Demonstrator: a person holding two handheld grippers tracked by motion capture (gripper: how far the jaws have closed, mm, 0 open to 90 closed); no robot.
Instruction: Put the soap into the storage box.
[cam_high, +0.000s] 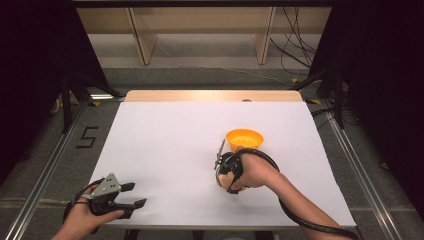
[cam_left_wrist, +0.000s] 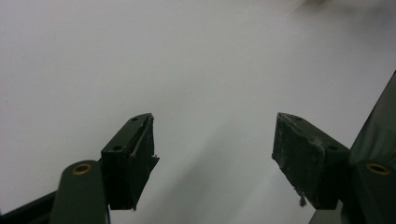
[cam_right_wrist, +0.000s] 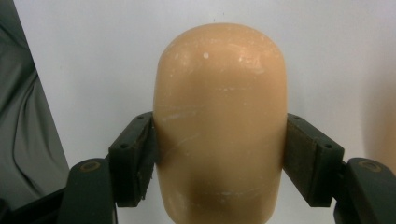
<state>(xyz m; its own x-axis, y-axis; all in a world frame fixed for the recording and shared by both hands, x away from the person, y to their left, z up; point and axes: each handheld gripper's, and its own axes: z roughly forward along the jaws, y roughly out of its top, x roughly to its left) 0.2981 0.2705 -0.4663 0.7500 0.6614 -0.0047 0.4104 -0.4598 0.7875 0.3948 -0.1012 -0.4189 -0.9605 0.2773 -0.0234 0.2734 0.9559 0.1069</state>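
Tan rounded object (cam_right_wrist: 219, 121), smooth, domed at the top and lightly scuffed, was pinched between the two black jaws of the right tool (cam_right_wrist: 219, 158); one pad (cam_right_wrist: 135, 158) pressed each flank, approx. at mid-height. In the high view the same object (cam_high: 223, 180) lay on the white surface (cam_high: 165, 150), just in front of the orange bowl (cam_high: 244, 138), i.e. on the bowl's near side, close to it but apart from it. Right tool (cam_high: 226, 175) was gripped by the person's right hand (cam_high: 257, 172), w/ black cable looping from the bowl's near rim back along the forearm. Whether the object rested on the surface or was lifted clear of it could not be told.

Left tool (cam_high: 135, 195) sat well to the left of the bowl and nearer the person, at the surface's front edge, held in the left hand (cam_high: 82, 220), grey three-cornered plate on top. Its jaws were spread wide w/ nothing between them; in the left gripper view the tool (cam_left_wrist: 212, 140) looked onto bare white surface (cam_left_wrist: 187, 56), pads (cam_left_wrist: 135, 154) worn and frayed at the edges.

Bowl stood upright, right of the surface's centre; interior appeared plain orange.
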